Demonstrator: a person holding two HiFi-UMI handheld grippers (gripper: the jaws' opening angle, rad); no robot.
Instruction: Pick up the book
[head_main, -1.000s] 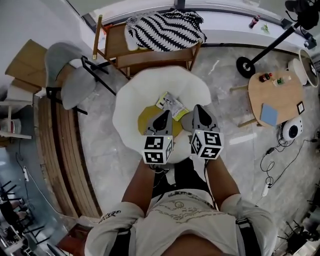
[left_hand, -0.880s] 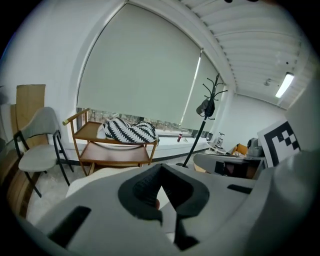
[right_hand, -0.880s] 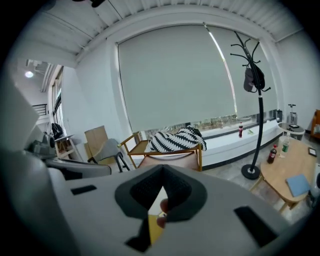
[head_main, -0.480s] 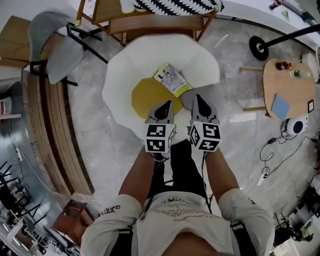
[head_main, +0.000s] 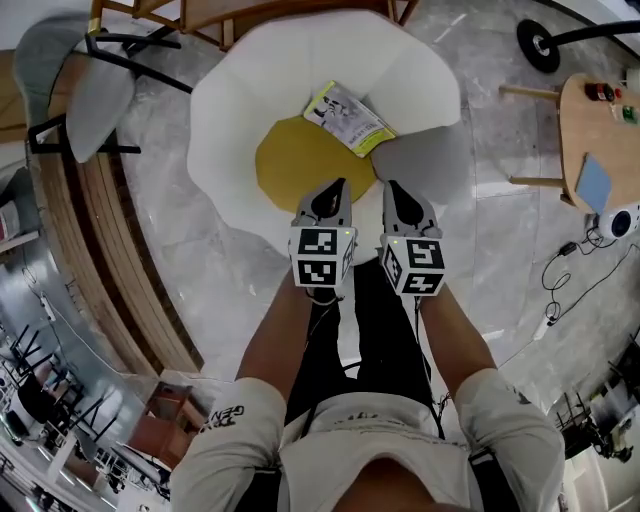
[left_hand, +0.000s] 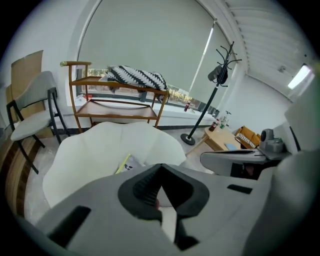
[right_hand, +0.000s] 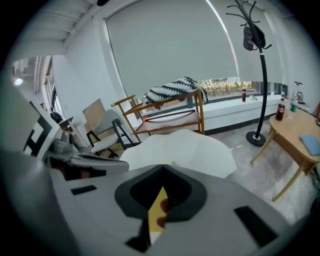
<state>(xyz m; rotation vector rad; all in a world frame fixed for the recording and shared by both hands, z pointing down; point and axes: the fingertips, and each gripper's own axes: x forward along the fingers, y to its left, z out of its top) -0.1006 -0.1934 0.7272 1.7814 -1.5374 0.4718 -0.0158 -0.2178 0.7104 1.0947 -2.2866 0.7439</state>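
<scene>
As the book (head_main: 348, 118) lies clear, left gripper (head_main: 338, 185) and right gripper (head_main: 392, 187) fingers (head_main: 325, 206) meet, empty.

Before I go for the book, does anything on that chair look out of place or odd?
Only the book: it lies skewed at the far edge of the yellow cushion, partly over the white chair shell. Nothing looks spilled or damaged.
</scene>
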